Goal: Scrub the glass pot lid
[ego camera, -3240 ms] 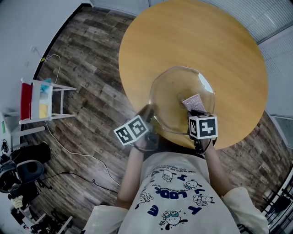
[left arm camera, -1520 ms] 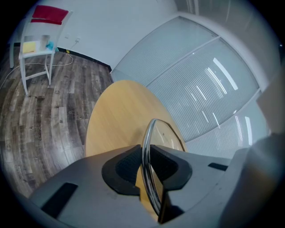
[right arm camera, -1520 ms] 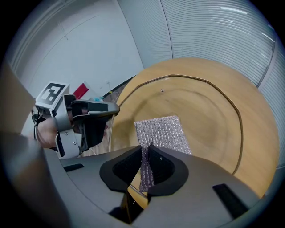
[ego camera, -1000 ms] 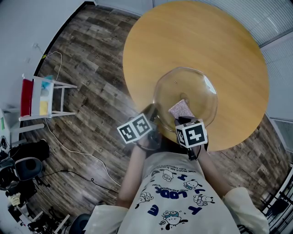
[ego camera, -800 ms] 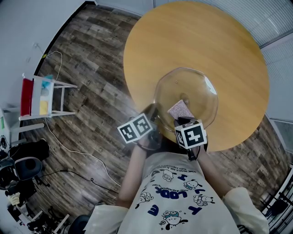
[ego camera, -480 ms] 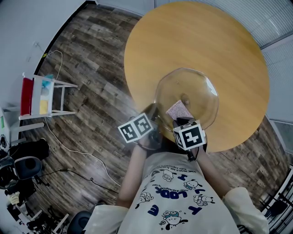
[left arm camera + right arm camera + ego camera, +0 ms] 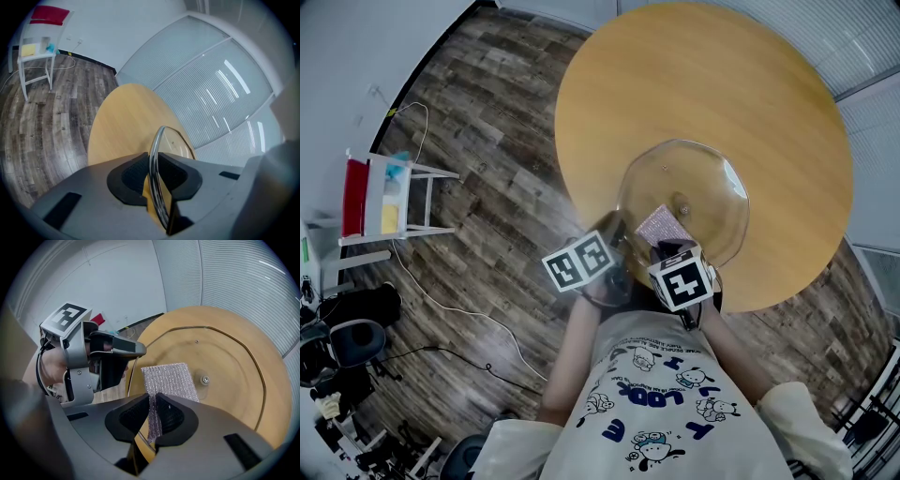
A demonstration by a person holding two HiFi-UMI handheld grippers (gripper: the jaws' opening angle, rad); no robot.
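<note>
Over the near edge of the round, smooth wooden table (image 7: 675, 75), the left gripper (image 7: 151, 174) is clamped on the edge of the clear, domed, metal-rimmed glass lid (image 7: 698, 178), while the right gripper (image 7: 153, 420) pinches a rectangular, silvery mesh scouring cloth (image 7: 169, 379) laid flat against the glass.

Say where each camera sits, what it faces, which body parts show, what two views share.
Head view: on the head, steeply down at table, glass pot lid; shirt, forearms.
Left gripper view: on left hand-held gripper, along jaws shut on lid's rim; no body.
Right gripper view: on right hand-held gripper, along jaws shut on scrubbing cloth against lid; left hand.
Shared: the lid.
</note>
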